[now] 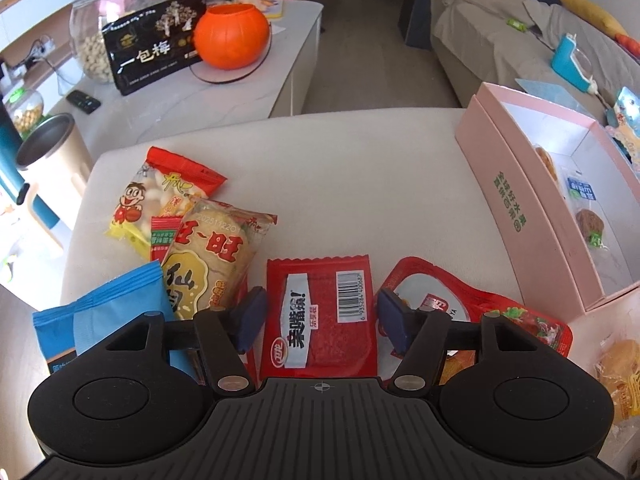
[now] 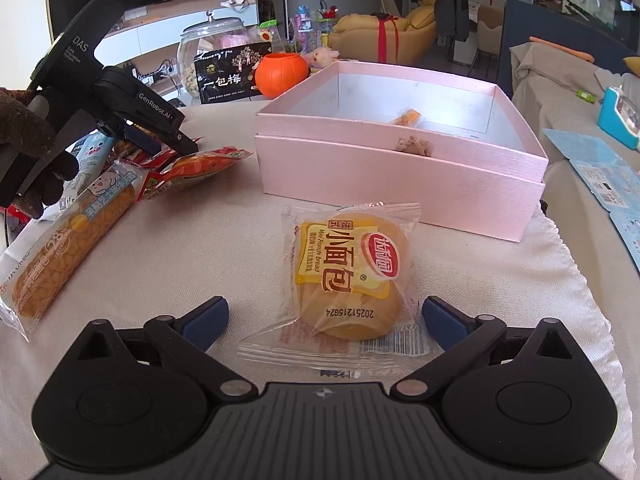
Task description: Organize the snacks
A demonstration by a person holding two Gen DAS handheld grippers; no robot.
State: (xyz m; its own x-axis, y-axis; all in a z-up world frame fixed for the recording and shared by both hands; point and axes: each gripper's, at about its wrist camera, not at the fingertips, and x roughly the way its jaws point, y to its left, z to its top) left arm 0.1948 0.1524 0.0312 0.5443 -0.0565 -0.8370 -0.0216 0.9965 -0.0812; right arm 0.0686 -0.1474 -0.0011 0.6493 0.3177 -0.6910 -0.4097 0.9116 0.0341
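Note:
My left gripper (image 1: 322, 320) is open and points down at a flat red snack packet (image 1: 320, 316), which lies on the table between its blue pads. My right gripper (image 2: 325, 320) stands wide open around a clear-wrapped mini French bread (image 2: 352, 276) lying on the cloth, and its pads are clear of the wrapper. An open pink box (image 1: 520, 208) (image 2: 400, 184) sits just behind the bread and holds a few small snacks. In the right wrist view the left gripper (image 2: 176, 140) hovers over the snack pile at the left, held by a dark gloved hand (image 2: 28, 140).
Rice cracker packs (image 1: 160, 196) (image 1: 216, 256), a blue pack (image 1: 100, 320) and another red packet (image 1: 460, 304) crowd the left gripper. A long bread pack (image 2: 72, 240) lies at left. An orange pumpkin bucket (image 1: 232, 36), a black package (image 1: 152, 48) and a glass jar (image 1: 92, 40) stand behind.

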